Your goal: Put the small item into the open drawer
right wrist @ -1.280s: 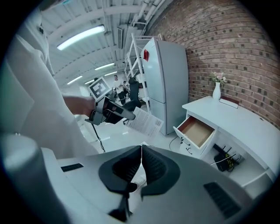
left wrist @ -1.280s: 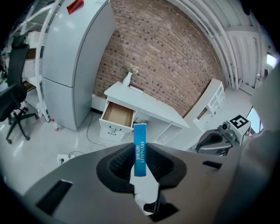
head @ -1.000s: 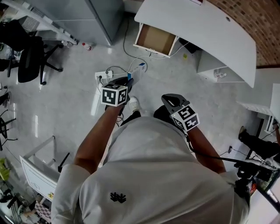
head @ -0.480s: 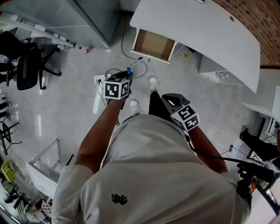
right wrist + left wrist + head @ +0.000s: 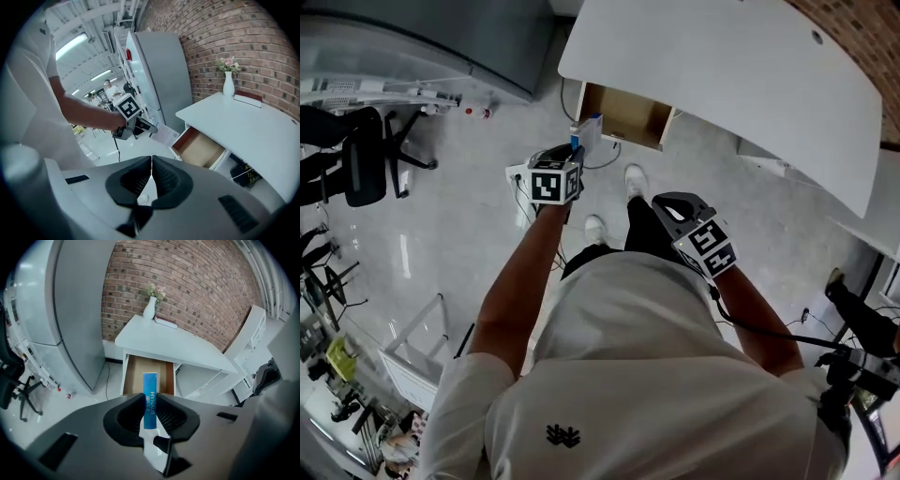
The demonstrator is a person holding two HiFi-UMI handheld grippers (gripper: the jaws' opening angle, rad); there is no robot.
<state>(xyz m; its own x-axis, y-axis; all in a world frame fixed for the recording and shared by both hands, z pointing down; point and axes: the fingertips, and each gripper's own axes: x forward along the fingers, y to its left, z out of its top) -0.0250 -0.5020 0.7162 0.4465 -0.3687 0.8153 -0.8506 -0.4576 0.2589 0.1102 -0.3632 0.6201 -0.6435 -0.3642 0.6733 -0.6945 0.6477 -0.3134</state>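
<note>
A small blue and white box (image 5: 150,384) stands upright between the pads of my left gripper (image 5: 150,401), which is shut on it. In the head view the left gripper (image 5: 574,150) holds the box (image 5: 589,129) just short of the open drawer (image 5: 623,114), whose brown inside shows bare. The drawer (image 5: 149,375) hangs under a white desk (image 5: 168,343) straight ahead. My right gripper (image 5: 151,165) is shut with nothing in it and sits lower at the right (image 5: 667,206), by the person's body. From it the drawer (image 5: 199,147) shows to the right of the left gripper (image 5: 133,125).
A grey cabinet (image 5: 478,37) stands left of the desk (image 5: 722,84). A white vase (image 5: 150,309) and a book sit on the desk's far end against a brick wall. A power strip with cables (image 5: 517,173) lies on the floor, with a black office chair (image 5: 356,155) further left.
The person has stepped toward the desk. The drawer has come closer, and the left gripper with the box has moved forward up to the drawer's front. The right gripper stays shut by the body.
</note>
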